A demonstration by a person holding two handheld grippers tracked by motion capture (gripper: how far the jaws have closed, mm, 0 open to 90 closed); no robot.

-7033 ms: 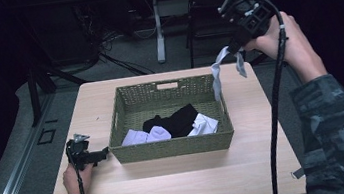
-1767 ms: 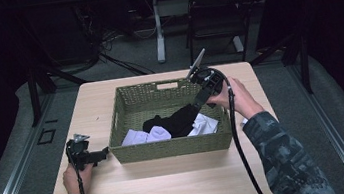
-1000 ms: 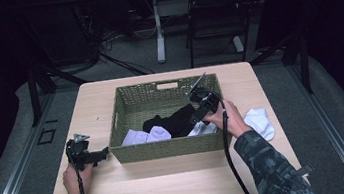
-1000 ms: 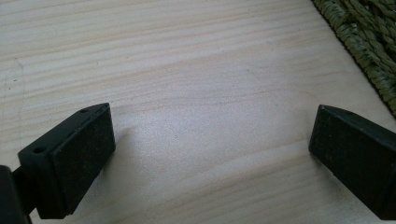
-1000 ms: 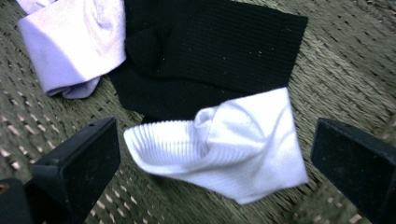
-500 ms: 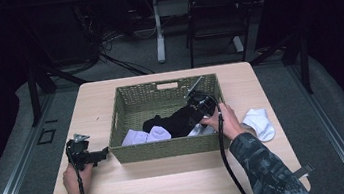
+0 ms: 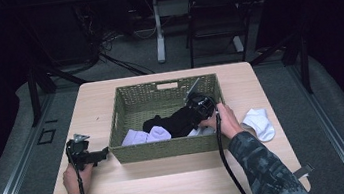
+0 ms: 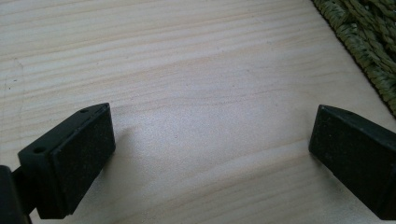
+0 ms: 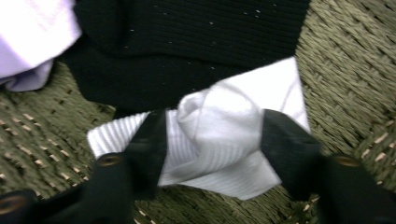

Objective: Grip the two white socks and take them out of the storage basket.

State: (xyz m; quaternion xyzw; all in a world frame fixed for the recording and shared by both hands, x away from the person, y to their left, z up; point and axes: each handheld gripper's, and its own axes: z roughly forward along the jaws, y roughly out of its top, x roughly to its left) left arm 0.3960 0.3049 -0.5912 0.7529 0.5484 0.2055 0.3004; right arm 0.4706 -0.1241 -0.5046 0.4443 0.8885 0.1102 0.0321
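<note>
A green woven basket [image 7: 166,148] stands mid-table with socks in it: a black sock [image 7: 176,121], a pale sock [image 7: 137,137] and a white sock [image 9: 224,140]. My right gripper [image 7: 196,122] reaches down into the basket's right end. Its jaws have just been closing, and in the right gripper view they [image 9: 210,135] pinch the bunched white sock between the pads, just below the black sock [image 9: 187,42]. My left gripper [image 7: 103,153] rests on the table against the basket's left front corner, open with bare wood between its fingers [image 8: 70,158].
Another white sock [image 7: 259,122] lies on the table right of the basket. The basket's woven wall [image 8: 369,42] sits just off the left gripper's right jaw. Dark floor, a chair and table legs lie beyond the far edge.
The right hand, which earlier held a white sock high at the right, has come down into the basket; that sock now lies on the table. The left gripper has not moved.
</note>
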